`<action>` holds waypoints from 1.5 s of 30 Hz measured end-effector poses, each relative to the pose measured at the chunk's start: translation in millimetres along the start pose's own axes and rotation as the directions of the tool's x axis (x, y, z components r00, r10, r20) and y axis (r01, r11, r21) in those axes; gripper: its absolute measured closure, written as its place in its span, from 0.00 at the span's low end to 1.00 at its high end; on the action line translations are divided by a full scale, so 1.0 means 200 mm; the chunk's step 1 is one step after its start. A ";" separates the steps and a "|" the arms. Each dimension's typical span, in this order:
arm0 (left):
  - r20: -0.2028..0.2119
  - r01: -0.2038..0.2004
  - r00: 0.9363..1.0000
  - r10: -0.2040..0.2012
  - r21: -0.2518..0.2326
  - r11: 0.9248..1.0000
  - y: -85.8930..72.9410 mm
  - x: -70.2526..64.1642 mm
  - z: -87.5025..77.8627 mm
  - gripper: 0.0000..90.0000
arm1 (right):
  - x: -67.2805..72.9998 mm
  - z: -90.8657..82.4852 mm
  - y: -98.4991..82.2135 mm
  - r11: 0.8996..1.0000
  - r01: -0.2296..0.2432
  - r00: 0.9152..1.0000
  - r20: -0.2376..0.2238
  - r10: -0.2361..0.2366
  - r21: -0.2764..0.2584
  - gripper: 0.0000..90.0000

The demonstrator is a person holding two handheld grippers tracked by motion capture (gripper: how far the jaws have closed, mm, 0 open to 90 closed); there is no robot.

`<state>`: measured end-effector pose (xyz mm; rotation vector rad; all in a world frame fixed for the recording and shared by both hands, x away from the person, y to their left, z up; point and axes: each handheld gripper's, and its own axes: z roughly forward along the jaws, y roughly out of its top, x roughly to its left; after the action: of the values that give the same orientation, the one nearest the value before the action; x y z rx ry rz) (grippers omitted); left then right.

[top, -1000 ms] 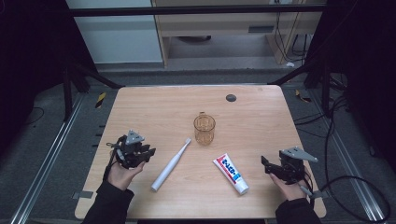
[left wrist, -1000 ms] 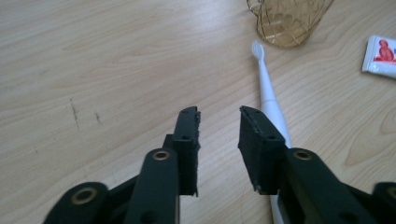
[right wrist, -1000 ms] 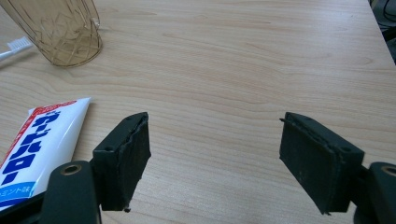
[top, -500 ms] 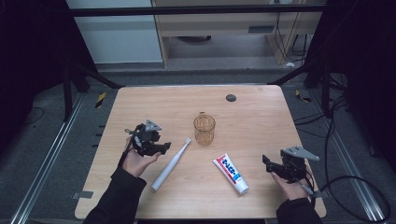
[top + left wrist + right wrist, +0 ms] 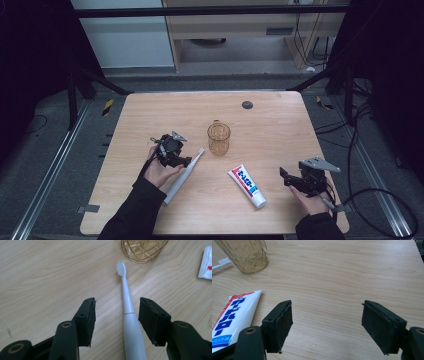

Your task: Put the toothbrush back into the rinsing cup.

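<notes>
A white toothbrush (image 5: 182, 172) lies slantwise on the wooden table (image 5: 150, 110), bristles toward an amber glass cup (image 5: 219, 138). My left gripper (image 5: 186, 160) is low over it. In the left gripper view the toothbrush handle (image 5: 128, 307) lies between the jaws of the left gripper (image 5: 117, 302), nearer the right one, and no pad touches it. Those jaws have just been closing a little from a wide gap. A white toothpaste tube (image 5: 247, 186) lies right of centre. My right gripper (image 5: 286, 177) stands open beside the tube (image 5: 234, 312), and nothing is between the jaws of the right gripper (image 5: 327, 305).
A small dark disc (image 5: 247, 105) sits near the table's far edge. The cup (image 5: 143, 250) stands just beyond the brush head. Metal rails and cables run along both sides of the table on the floor.
My left hand has moved right, from beside the toothbrush to over its handle, and its jaws stand wider than a second ago. The right hand has kept still.
</notes>
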<state>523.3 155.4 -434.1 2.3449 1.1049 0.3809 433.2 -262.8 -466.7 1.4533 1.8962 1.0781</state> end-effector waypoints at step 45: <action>0.086 0.014 0.996 -0.030 0.184 0.983 -0.06 -0.05 0.17 0.73 | 0.00 0.02 -0.01 1.000 -0.002 1.000 -0.014 0.002 0.031 0.29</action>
<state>525.0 142.9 -469.3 2.4806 1.1662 0.1712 434.4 -262.3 -470.2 1.4684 1.9297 1.0675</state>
